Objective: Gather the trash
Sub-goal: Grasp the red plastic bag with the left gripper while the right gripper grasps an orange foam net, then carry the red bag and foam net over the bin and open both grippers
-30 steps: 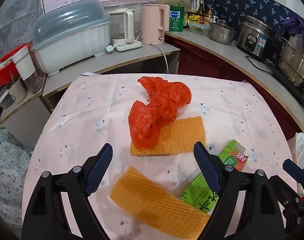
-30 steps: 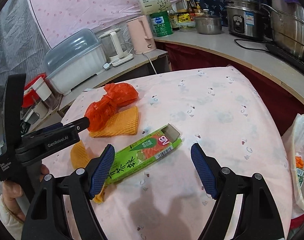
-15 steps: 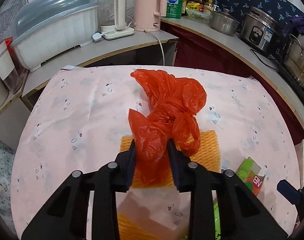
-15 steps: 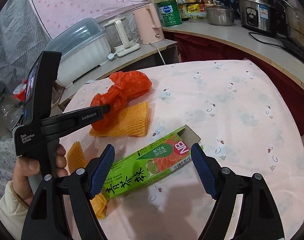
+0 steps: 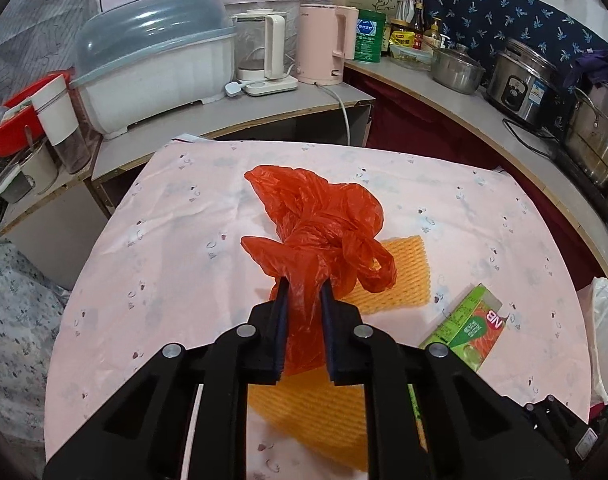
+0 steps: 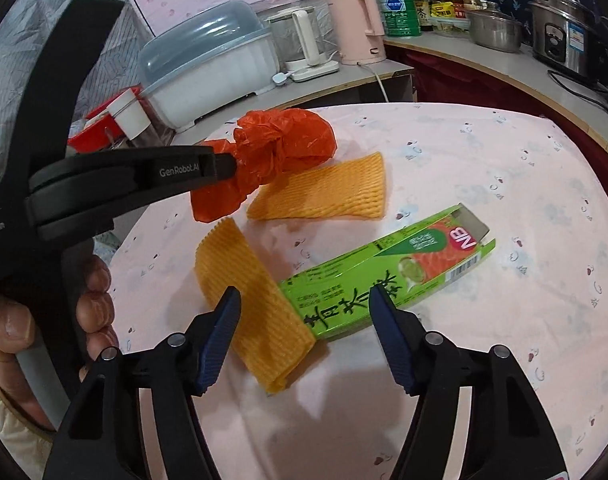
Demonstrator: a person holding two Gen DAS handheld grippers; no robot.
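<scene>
Where the pink-clothed table (image 5: 176, 248) carries the trash, the crumpled red plastic bag (image 5: 319, 224) sits near its middle, its near end pinched between the pads of the left claw (image 5: 304, 284), whose jaws have just been closing on it. The far part of the bag lies on the cloth, and its knotted side overlaps one orange foam net sleeve (image 6: 327, 192). A second orange foam net sleeve (image 6: 248, 292) lies nearer, one end tucked under the green carton (image 6: 387, 276), which lies flat with its open flap pointing away to the right. The right claw (image 6: 304, 300) hovers over the spot where that sleeve and the carton meet, its blue pads spread on either side and touching neither; its jaws have just been narrowing, with nothing pressed between them. A hand (image 6: 92, 300) grips the left tool's handle at the left edge of the right wrist view. Behind the table, a counter holds a covered dish rack (image 5: 152, 60) and a pink kettle (image 5: 323, 44).
</scene>
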